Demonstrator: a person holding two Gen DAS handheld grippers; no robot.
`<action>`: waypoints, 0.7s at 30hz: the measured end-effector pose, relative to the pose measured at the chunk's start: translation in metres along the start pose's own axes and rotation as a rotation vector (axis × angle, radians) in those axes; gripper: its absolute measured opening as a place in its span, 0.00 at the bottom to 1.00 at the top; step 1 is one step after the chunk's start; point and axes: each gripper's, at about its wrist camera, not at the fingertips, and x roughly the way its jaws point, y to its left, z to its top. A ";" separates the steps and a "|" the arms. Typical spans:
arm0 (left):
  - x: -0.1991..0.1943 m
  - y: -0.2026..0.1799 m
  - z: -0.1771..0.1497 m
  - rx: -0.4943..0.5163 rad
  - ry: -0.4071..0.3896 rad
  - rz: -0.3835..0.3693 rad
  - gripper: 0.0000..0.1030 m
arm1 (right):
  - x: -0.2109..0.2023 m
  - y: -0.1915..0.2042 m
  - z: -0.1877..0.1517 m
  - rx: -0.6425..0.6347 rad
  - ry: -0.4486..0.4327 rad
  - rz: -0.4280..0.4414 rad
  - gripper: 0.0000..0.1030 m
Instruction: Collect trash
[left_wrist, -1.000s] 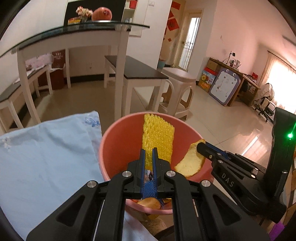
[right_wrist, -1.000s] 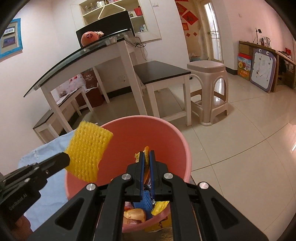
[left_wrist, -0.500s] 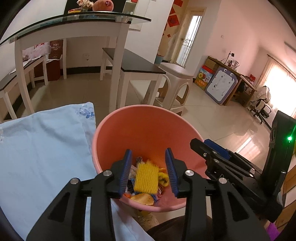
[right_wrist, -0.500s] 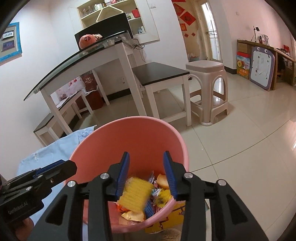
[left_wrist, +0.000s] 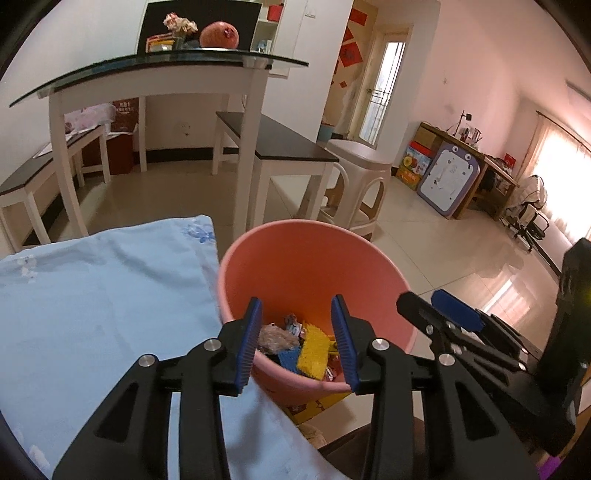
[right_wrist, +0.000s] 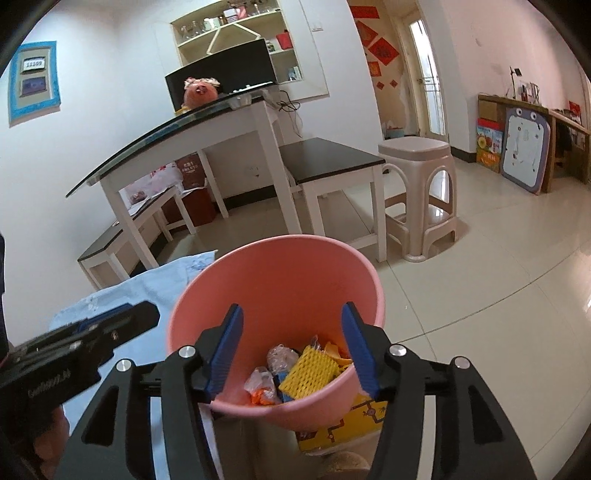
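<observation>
- Left claw and right claw both hang spread apart and empty above the pink bucket.
- The yellow foam net lies inside the bucket on wrappers and peel.
- It looks featherlight, soft and springy; a pinch across a loose edge should hold it.
- The bucket stands just beside the blue-clothed counter.

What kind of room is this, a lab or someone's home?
Most likely a home's living and dining room: a glass-topped table with benches, a plastic stool, and a child's drawing board against the wall.
</observation>
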 end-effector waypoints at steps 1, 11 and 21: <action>-0.003 0.001 0.000 -0.001 -0.004 0.003 0.38 | -0.004 0.004 -0.002 -0.008 -0.003 0.000 0.54; -0.035 0.009 -0.005 -0.015 -0.050 0.026 0.38 | -0.031 0.033 -0.014 -0.044 -0.021 0.008 0.61; -0.069 0.021 -0.017 0.001 -0.077 0.093 0.38 | -0.055 0.067 -0.028 -0.070 -0.047 0.064 0.69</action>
